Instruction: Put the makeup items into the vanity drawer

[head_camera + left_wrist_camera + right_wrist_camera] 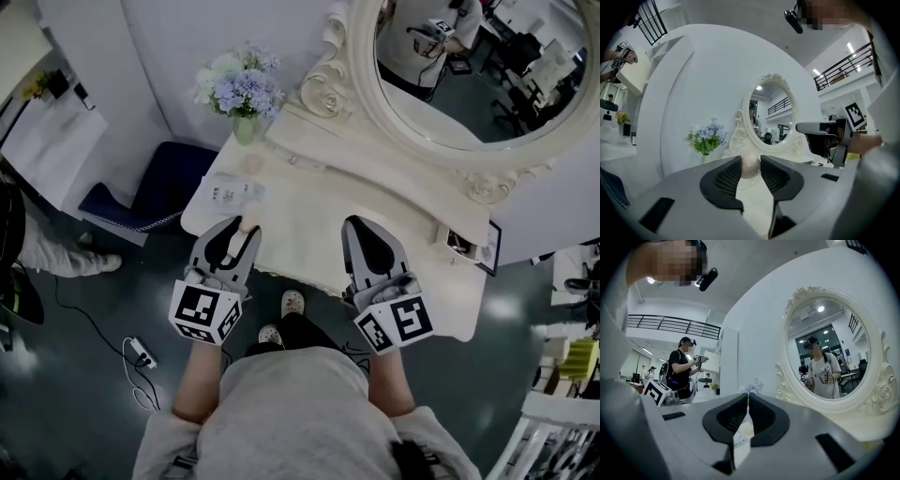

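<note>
A cream vanity table (309,202) stands under an oval mirror (450,66). My left gripper (246,228) hovers over the table's left front corner. In the left gripper view it (750,166) is shut on a pale rounded makeup item (750,169) that touches both pads. A flat white printed packet (234,192) lies just beyond it on the tabletop. My right gripper (359,225) is over the middle of the front edge. Its jaws (748,401) are shut, tips nearly touching, with nothing between them. No drawer front shows in any view.
A vase of pale blue flowers (239,89) stands at the table's back left corner. A small dark-framed item (466,246) lies at the right end. A dark blue stool (159,187) sits on the floor left of the table, and a cable (141,354) lies nearby.
</note>
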Motion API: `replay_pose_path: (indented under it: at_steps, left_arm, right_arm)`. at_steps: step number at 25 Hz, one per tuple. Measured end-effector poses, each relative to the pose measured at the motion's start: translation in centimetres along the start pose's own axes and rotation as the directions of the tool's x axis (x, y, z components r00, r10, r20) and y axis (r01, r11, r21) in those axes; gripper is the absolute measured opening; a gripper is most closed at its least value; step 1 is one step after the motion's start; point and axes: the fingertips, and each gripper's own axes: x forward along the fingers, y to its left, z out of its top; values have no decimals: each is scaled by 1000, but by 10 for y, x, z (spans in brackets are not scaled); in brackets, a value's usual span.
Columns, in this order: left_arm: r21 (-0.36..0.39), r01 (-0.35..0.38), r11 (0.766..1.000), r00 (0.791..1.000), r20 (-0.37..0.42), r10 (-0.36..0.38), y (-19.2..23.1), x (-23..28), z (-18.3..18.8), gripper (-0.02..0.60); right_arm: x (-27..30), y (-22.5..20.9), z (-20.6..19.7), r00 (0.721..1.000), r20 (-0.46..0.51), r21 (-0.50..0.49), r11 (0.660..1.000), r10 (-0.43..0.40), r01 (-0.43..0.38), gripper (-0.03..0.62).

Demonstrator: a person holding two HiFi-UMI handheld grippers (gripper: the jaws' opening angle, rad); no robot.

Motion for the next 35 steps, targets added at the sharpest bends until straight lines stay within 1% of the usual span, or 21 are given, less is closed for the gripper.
replay_pose_path:
  at_steps: [9, 15, 23, 28, 35]
  left_arm:
    - [28, 88, 996, 994, 56, -90, -36, -5, 20, 143]
    - [45, 159, 986, 984, 77, -162, -62, -5, 30, 143]
    - [65, 272, 960, 955, 101, -277, -107, -2, 39, 143]
    - [69, 344, 937, 932, 98, -349, -136, 3, 41, 143]
    - [88, 421, 903, 898, 97, -429, -166, 12, 45, 144]
  right_arm:
    - [-40, -4, 8, 997, 26, -9, 997, -79, 79, 25]
    - [-71, -8, 15, 988, 48, -7, 989, -148, 148, 25]
    - [-125, -18, 23, 961, 75, -10, 964, -265, 267, 25]
    - [-156, -26, 29, 936, 89, -12, 939, -340, 342, 25]
    - [-188, -37, 35, 900, 108, -17, 905, -422, 426, 25]
